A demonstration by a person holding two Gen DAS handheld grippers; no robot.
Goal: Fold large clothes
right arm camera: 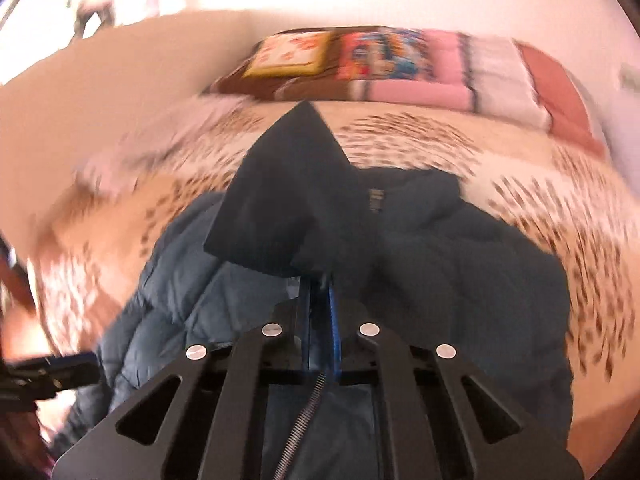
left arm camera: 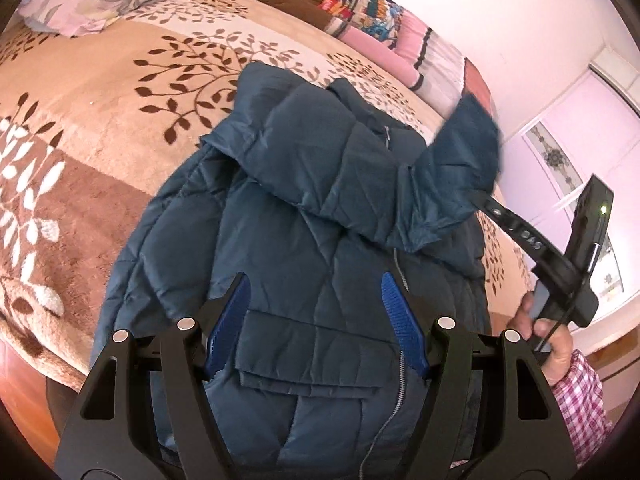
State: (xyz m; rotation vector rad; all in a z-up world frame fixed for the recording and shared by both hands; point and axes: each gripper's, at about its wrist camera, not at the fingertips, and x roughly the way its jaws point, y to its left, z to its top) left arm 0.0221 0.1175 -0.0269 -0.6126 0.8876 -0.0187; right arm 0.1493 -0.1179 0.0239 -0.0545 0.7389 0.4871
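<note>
Left tool [left arm camera: 316, 316] spread above jacket [left arm camera: 304, 248] on bed [left arm camera: 100, 128]; right tool [right arm camera: 320, 292] pinching lifted sleeve [right arm camera: 288, 200].

A dark teal quilted puffer jacket [left arm camera: 304, 248] is spread front-up across the bed, zipper partly undone, with one sleeve [left arm camera: 452, 184] lifted and pulled over the chest.

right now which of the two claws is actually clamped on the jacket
The right claw: its jaws are shut on the sleeve of the blue jacket, lifting it. The left claw is open above the pocket flap, gripping nothing.
</note>
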